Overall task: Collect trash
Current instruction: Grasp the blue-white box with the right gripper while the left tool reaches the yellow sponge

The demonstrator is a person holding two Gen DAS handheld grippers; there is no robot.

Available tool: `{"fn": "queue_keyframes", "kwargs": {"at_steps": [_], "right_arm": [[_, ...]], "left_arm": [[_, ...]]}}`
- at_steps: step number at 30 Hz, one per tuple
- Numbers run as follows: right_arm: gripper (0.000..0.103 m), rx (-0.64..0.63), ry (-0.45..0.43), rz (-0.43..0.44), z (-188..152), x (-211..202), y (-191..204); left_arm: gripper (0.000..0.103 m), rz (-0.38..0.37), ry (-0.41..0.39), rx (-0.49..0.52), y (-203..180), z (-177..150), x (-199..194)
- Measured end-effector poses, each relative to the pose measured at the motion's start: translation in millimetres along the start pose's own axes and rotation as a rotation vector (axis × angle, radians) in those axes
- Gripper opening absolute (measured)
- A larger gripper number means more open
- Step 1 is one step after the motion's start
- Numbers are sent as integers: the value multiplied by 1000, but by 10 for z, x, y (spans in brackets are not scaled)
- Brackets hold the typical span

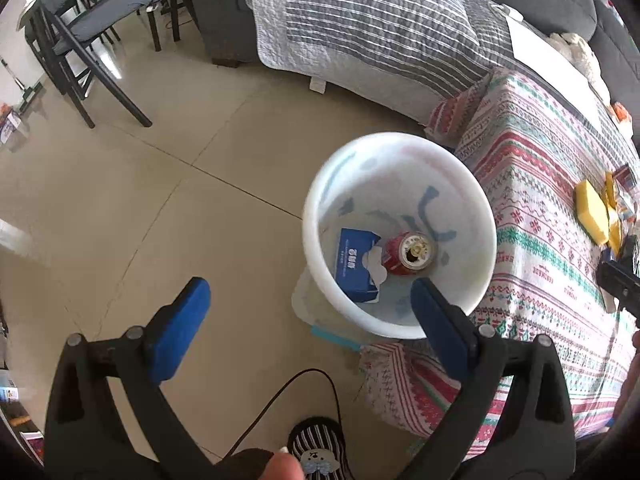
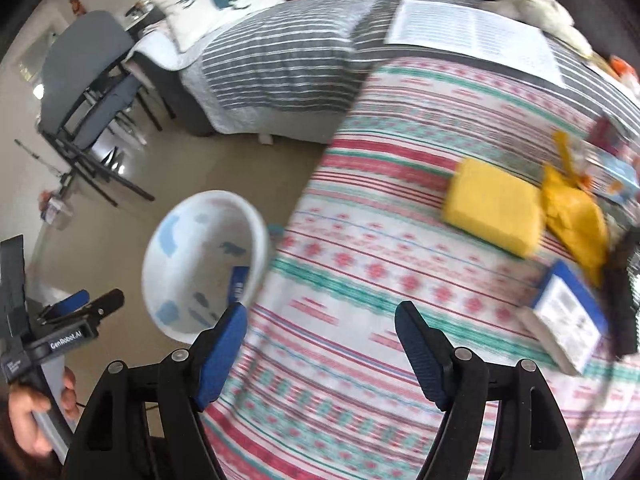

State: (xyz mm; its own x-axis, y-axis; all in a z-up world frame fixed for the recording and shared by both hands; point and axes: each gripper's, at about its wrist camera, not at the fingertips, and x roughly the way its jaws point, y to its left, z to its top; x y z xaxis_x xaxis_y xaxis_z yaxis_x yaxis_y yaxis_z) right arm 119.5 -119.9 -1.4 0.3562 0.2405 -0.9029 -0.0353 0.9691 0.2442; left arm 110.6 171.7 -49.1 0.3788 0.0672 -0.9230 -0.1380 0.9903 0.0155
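A white bin (image 1: 472,208) with pale blue marks stands on the floor beside the cloth-covered table (image 1: 540,184). Inside it lie a red drink can (image 1: 408,252) and a blue tissue box (image 1: 356,264). My left gripper (image 1: 308,300) hangs open above the bin's near rim, nothing between its blue pads. In the right wrist view my right gripper (image 2: 322,320) is open and empty over the patterned cloth (image 2: 360,240), with the bin (image 2: 188,256) to its left. On the table lie a yellow sponge (image 2: 494,206), a crumpled yellow wrapper (image 2: 572,216) and a blue-edged box (image 2: 568,316).
A grey striped quilt covers a sofa (image 1: 360,20) beyond the table. Dark chairs (image 1: 80,40) stand at the far left on the tiled floor (image 1: 140,200). A white printed sheet (image 2: 472,28) lies at the table's far end. A slippered foot (image 1: 320,452) and a thin cable (image 1: 288,396) are below me.
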Motion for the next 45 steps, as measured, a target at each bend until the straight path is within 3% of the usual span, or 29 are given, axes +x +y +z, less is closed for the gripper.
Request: {"fn": "queue_keyframes", "kwargs": {"at_steps": [11, 19, 29, 35, 38, 45], "right_arm": [[83, 99, -62, -99, -137, -398, -977], [84, 34, -17, -211, -207, -312, -1540], [84, -113, 44, -221, -198, 33, -1703], [83, -133, 84, -200, -237, 220, -1782], [69, -156, 61, -183, -235, 161, -1748], [68, -118, -34, -121, -286, -217, -1738]], "left_arm": [[100, -16, 4, 79, -435, -27, -23], [100, -23, 19, 129, -802, 18, 26], [100, -37, 28, 203, -1301, 39, 76], [100, -27, 39, 233, -1522, 37, 130], [100, -22, 44, 247, -1619, 49, 159], [100, -57, 33, 294, -2043, 96, 165]]}}
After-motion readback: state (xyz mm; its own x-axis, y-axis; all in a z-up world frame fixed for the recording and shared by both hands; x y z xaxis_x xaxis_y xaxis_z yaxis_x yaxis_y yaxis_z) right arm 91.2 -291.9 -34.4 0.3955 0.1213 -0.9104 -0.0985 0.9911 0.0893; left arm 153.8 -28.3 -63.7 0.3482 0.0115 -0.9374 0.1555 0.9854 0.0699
